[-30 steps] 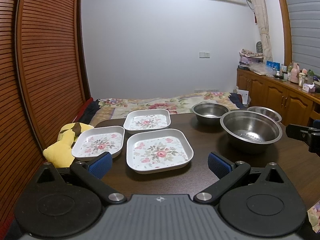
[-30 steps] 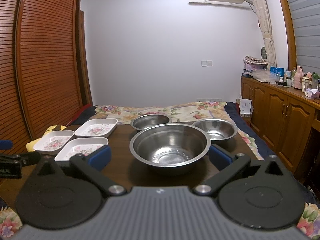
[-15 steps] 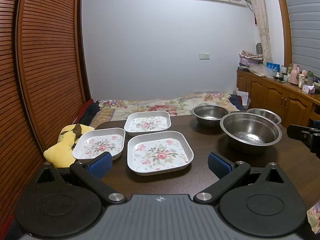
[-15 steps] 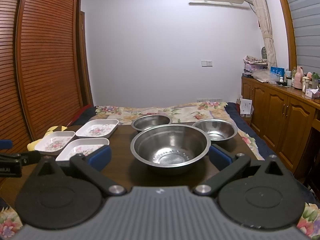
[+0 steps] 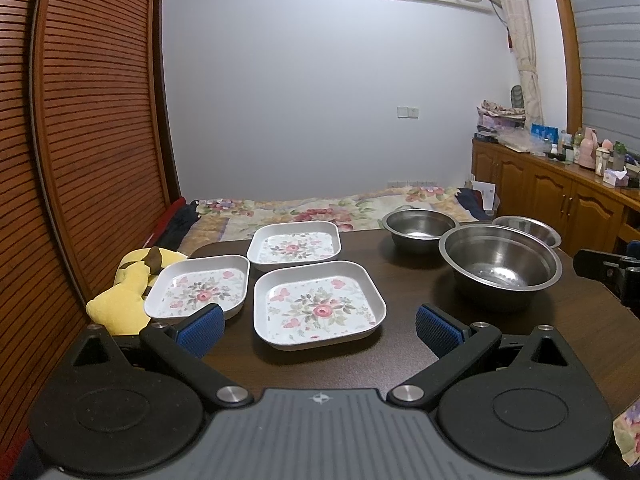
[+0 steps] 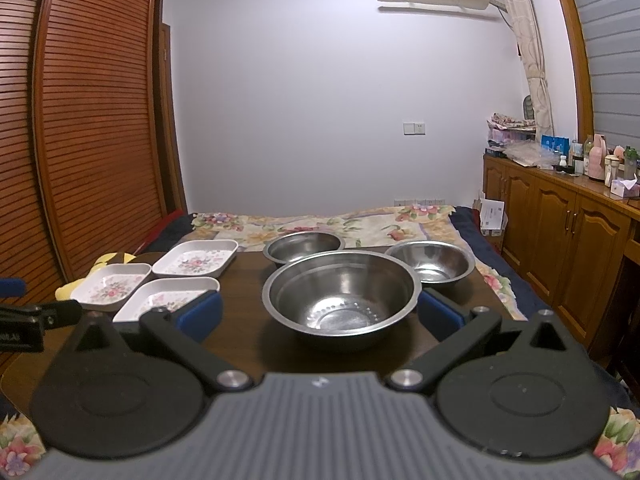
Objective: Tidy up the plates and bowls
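Left wrist view: our left gripper (image 5: 318, 326) hangs with jaws spread wide, empty, before the nearest floral plate (image 5: 319, 305); our right gripper (image 6: 320, 314), likewise agape, faces the big steel bowl (image 6: 340, 292). Thin, sloped rims could slip or skid across the tabletop (image 5: 420, 280).

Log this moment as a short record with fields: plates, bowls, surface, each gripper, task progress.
plates: three square floral plates, nearest plate, left plate, far plate, lying side by side, none stacked
bowls: three steel bowls, large bowl in front, two smaller ones behind, back-left bowl, back-right bowl, not nested
surface: dark wooden table
left gripper: open, empty, facing the nearest plate
right gripper: open, empty, facing the large bowl
progress: nothing gathered yet
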A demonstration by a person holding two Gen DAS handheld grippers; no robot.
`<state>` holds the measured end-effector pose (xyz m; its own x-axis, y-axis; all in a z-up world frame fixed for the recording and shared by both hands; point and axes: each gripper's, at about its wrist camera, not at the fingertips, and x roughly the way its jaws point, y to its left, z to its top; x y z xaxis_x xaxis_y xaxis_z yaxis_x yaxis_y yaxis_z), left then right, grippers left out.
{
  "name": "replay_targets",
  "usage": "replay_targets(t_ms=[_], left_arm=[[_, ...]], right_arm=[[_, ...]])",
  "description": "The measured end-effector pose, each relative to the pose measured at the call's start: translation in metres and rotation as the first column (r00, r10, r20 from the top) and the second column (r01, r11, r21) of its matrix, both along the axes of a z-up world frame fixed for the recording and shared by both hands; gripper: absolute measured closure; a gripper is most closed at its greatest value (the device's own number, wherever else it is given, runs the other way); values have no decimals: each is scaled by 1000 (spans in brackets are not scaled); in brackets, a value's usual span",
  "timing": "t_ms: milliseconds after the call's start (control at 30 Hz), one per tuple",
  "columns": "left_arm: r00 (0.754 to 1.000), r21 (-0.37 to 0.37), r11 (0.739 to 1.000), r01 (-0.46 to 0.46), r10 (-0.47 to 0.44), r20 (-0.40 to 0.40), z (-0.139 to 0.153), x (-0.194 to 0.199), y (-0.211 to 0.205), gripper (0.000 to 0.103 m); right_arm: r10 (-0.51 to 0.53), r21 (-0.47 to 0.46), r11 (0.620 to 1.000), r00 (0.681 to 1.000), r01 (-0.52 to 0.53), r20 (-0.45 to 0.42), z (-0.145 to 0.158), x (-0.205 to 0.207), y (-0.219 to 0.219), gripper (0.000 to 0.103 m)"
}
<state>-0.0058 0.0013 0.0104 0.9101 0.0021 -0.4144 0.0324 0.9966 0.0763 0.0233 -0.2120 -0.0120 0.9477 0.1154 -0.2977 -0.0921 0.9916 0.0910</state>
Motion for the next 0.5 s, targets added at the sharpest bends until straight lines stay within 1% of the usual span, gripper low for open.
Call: replay_targets(t_ms=[200,400,500], left_arm=[[1000,-6,1000,3,-3,-26,-7,5,2,0],[997,-32,999,-1,-1,-83,-24,15,9,0],[995,-27,1000,-3,0,-102,-32,20,12,0]], right_arm=[[0,0,1000,1000,0,-4,-2,1,1,0],[4,-3,1000,1000,-4,-19,-7,3,3,0],[7,-2,1000,1000,-7,-27,-10,5,4,0]])
